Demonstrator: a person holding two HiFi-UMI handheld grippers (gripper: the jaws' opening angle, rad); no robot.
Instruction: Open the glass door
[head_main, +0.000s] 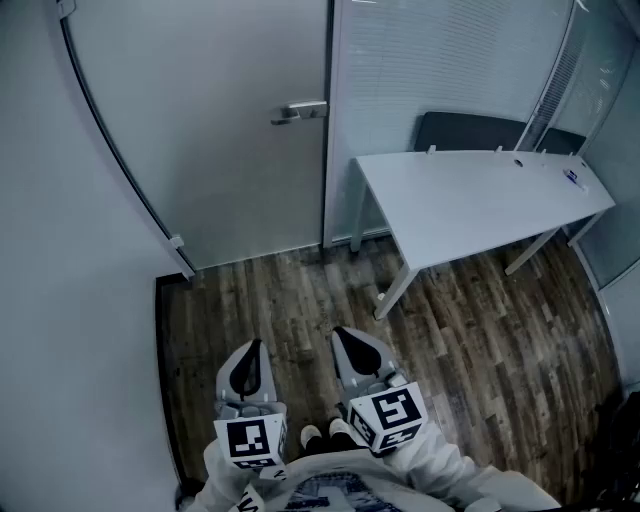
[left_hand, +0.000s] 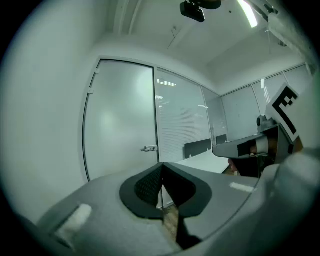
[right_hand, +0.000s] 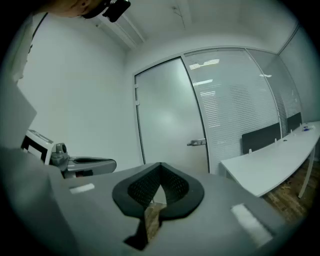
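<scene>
We had a wooden plank floor (head_main: 300, 300) carrying a white table (head_main: 470, 205), with a small item (head_main: 573, 178) lying at its far corner.

The left hand-held gripper (head_main: 252, 350) and the right hand-held gripper (head_main: 343, 335) are held side by side, close in front of the person's body and a little apart. Both point forward and nearly level. In each gripper view the two dark jaws meet at their tips with nothing between them. Each hand-held gripper carries its marker cube (head_main: 250, 440) at the rear. Pale sleeves (head_main: 445, 470) show behind the cubes, low at the head view's bottom edge.
</scene>
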